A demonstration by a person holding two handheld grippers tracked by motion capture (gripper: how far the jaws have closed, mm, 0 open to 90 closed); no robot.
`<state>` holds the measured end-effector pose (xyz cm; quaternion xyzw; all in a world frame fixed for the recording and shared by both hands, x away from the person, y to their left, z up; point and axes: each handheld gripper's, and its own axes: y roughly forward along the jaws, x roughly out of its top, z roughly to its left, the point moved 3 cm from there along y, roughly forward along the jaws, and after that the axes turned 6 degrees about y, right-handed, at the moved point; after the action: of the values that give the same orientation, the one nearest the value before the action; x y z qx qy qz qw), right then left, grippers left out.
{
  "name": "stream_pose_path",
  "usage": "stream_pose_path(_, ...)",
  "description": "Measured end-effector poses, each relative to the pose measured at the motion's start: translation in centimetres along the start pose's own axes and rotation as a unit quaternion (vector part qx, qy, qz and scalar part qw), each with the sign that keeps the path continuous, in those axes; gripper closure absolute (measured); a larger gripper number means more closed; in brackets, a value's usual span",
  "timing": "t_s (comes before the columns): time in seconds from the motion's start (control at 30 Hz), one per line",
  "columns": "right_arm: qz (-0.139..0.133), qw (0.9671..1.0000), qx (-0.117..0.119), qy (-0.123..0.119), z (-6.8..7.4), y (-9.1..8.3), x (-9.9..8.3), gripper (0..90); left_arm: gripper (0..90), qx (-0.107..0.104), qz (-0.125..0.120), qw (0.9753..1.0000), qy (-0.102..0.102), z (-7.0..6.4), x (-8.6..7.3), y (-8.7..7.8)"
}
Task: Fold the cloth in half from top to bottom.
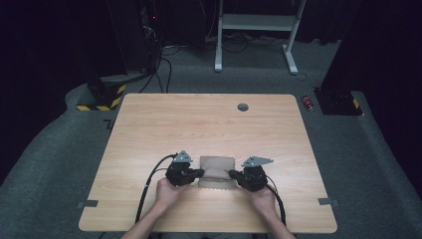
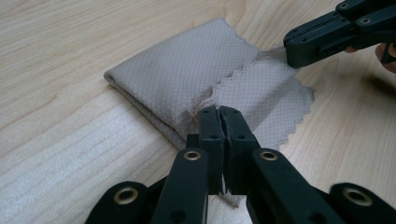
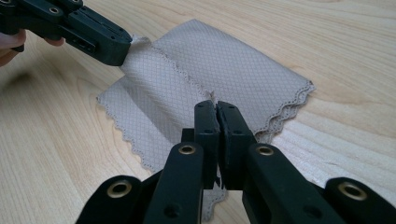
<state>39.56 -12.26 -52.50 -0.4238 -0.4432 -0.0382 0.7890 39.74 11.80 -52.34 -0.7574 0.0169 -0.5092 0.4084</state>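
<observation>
A light wooden table (image 1: 149, 129) with rounded corners stands on grey carpet (image 1: 50, 164). A folded beige cloth (image 1: 217, 172) with scalloped edges lies flat near its front edge, in the middle. A round grey cable grommet (image 1: 243, 107) sits near the far edge.

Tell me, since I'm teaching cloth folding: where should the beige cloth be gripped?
Judging by its pose, grip the beige cloth at its thin scalloped top-layer edge, from the left and right sides, as the left gripper and right gripper do.
</observation>
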Motion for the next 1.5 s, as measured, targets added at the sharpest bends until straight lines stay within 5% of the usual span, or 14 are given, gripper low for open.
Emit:
stream_pose_path(1.07,0.014,0.9997,0.006,-0.017,1.5,-0.8,-1.7,73.9,82.8,-0.011,-0.004,0.9997,-0.021,-0.8,-2.1,-1.3)
stream_pose_path(1.3,-0.014,0.9997,0.015,-0.016,1.7,-2.4,-1.0,73.0,78.1,-0.012,-0.033,0.9991,-0.025,-0.7,-1.4,-2.9)
stream_pose_path(1.5,-0.010,0.9996,0.005,-0.025,1.8,-1.9,-0.4,79.5,73.3,-0.012,-0.027,0.9994,-0.020,-0.9,-0.5,-2.3)
